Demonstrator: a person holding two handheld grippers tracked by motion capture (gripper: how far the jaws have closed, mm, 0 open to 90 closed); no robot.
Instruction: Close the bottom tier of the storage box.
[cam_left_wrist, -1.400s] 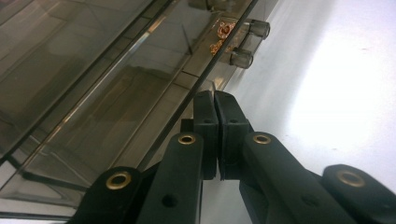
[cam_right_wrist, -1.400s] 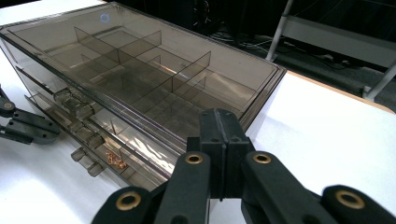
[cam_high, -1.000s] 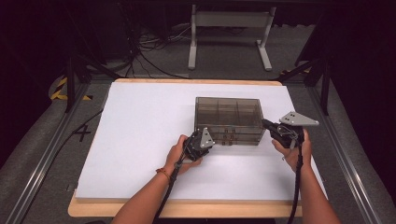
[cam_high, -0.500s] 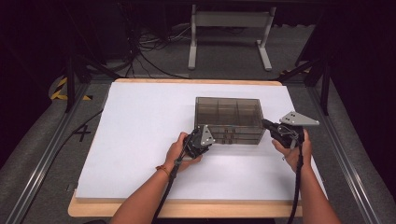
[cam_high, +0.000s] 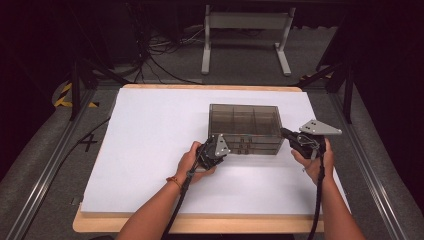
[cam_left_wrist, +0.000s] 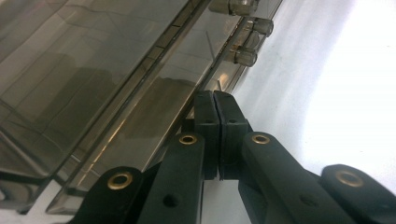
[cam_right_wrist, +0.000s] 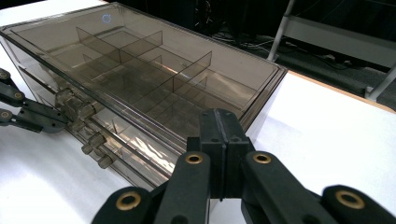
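A smoky clear plastic drawer box (cam_high: 245, 125) with inner dividers stands on the white table (cam_high: 150, 130). My left gripper (cam_high: 223, 151) is shut, with its tips close against the front left of the box (cam_left_wrist: 93, 93); whether they touch it I cannot tell. Small clear drawer knobs (cam_left_wrist: 245, 56) show just past the left gripper (cam_left_wrist: 215, 100). My right gripper (cam_high: 286, 133) is shut too, its tips at the box's right front corner. In the right gripper view, the shut right gripper (cam_right_wrist: 219, 122) lies over that corner of the box (cam_right_wrist: 140, 70), with nothing between the jaws.
The white sheet covers a wooden tabletop whose edge (cam_high: 200, 224) runs along the near side. Black frame rails (cam_high: 45, 170) flank the table. A grey stand (cam_high: 245, 30) and loose cables (cam_high: 160, 55) sit on the floor beyond. In the right gripper view the left gripper's jaws (cam_right_wrist: 28, 114) reach the knobs.
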